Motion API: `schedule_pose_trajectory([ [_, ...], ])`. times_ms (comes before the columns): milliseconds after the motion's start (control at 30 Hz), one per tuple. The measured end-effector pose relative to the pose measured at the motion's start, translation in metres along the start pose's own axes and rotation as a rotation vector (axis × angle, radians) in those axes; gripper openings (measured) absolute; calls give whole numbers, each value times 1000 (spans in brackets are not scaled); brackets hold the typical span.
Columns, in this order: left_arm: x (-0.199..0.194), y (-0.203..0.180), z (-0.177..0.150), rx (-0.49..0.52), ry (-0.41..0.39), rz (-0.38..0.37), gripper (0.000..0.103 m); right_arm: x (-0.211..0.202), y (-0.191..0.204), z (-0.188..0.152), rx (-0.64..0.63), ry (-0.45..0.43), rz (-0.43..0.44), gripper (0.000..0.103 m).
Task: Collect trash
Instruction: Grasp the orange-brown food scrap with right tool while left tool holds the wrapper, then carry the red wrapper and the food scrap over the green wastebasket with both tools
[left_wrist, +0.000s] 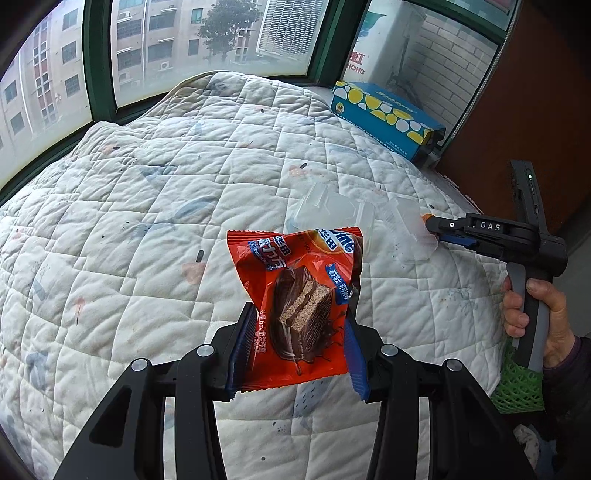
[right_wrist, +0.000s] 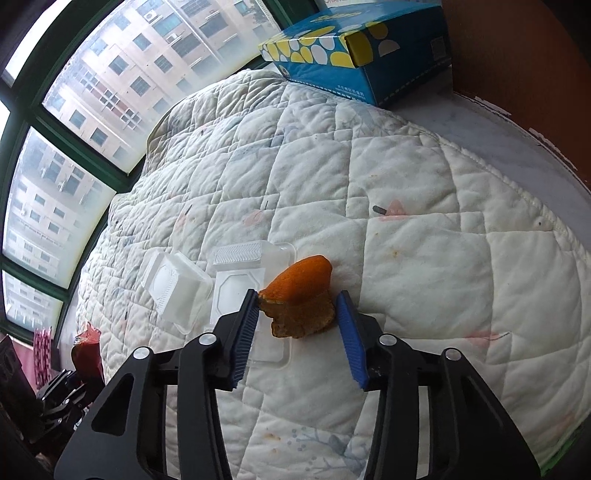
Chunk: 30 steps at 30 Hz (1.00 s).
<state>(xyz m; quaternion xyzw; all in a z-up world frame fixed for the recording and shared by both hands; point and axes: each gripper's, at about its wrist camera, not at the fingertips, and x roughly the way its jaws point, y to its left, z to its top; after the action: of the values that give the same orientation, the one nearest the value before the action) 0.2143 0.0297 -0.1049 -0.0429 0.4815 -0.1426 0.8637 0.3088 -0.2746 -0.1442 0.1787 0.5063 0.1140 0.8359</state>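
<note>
My left gripper (left_wrist: 297, 321) is shut on a red snack wrapper (left_wrist: 299, 295) with a chocolate wafer picture and holds it above the white quilt (left_wrist: 147, 221). My right gripper (right_wrist: 297, 306) is shut on an orange peel (right_wrist: 299, 295) just above the quilt (right_wrist: 424, 258). In the left wrist view the right gripper (left_wrist: 430, 225) shows at the right with a bit of orange at its tips. A clear plastic clamshell container (left_wrist: 332, 210) lies open on the quilt; it also shows in the right wrist view (right_wrist: 177, 288), left of the peel.
A blue tissue box with yellow and white dots (left_wrist: 384, 114) stands at the quilt's far right corner by the window, also in the right wrist view (right_wrist: 354, 48). A brown wall (left_wrist: 535, 110) bounds the right. A green mesh item (left_wrist: 517, 384) sits under the person's hand.
</note>
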Motion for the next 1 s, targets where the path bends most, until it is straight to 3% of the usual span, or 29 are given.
schedule_pose_trajectory([
  [67, -2, -1, 0, 0, -2, 1, 44, -6, 0, -1, -5, -11, -3, 31],
  [533, -10, -9, -3, -3, -7, -19, 44, -38, -6, -17, -11, -44, -15, 26],
  [1000, -43, -65, -6, 80, -55, -83, 44, -141, 15, -64, -85, -190, 7, 26],
])
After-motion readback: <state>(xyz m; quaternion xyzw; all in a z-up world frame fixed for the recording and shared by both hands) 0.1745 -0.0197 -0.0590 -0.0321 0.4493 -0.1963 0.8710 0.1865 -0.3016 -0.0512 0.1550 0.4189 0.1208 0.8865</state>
